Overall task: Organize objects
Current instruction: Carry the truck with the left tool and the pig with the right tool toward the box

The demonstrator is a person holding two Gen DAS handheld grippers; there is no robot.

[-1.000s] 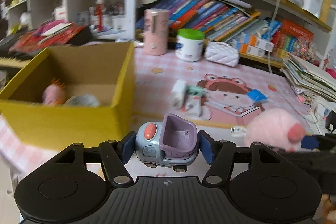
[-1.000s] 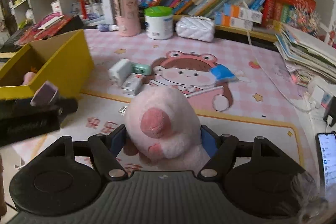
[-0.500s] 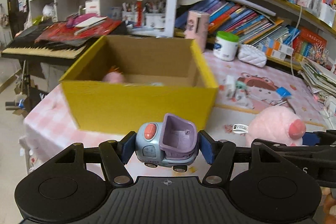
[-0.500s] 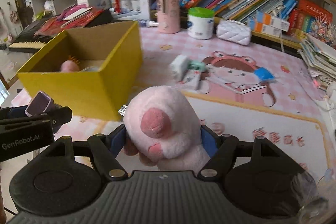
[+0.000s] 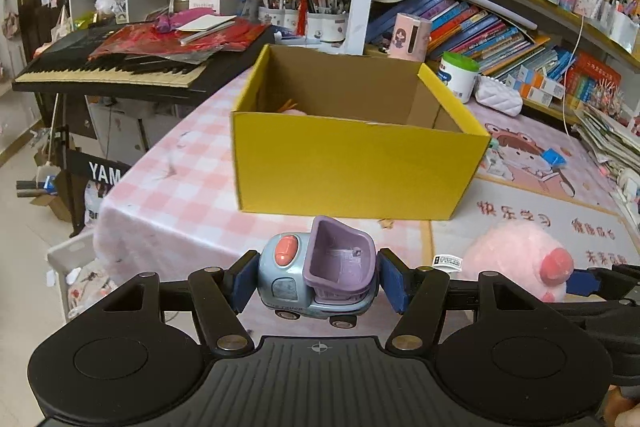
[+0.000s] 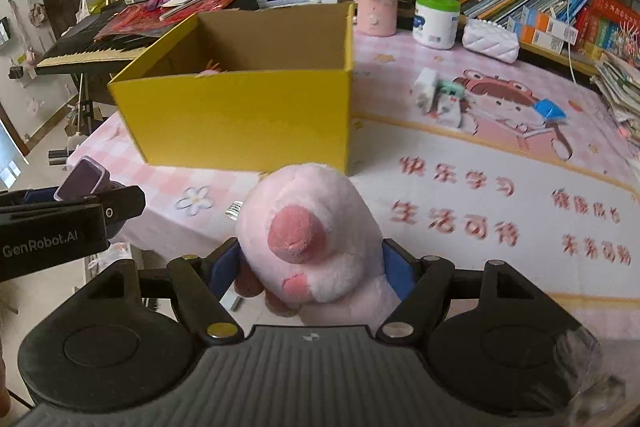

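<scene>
- Pinching toy truck (image 5: 318,273) in left gripper (image 5: 318,281), just short of yellow box (image 5: 356,163).
- Squeezing pink plush (image 6: 310,239) in right gripper (image 6: 310,267), beside that box.
- Having swung both across the tabletop (image 6: 460,187), now facing box; likely nearing drop-in.

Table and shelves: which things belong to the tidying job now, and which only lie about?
In the job:
- toy truck, in left gripper
- pink plush toy, in right gripper
- yellow box

Lying about:
- keyboard
- books
- white jar
- white pouch
</scene>
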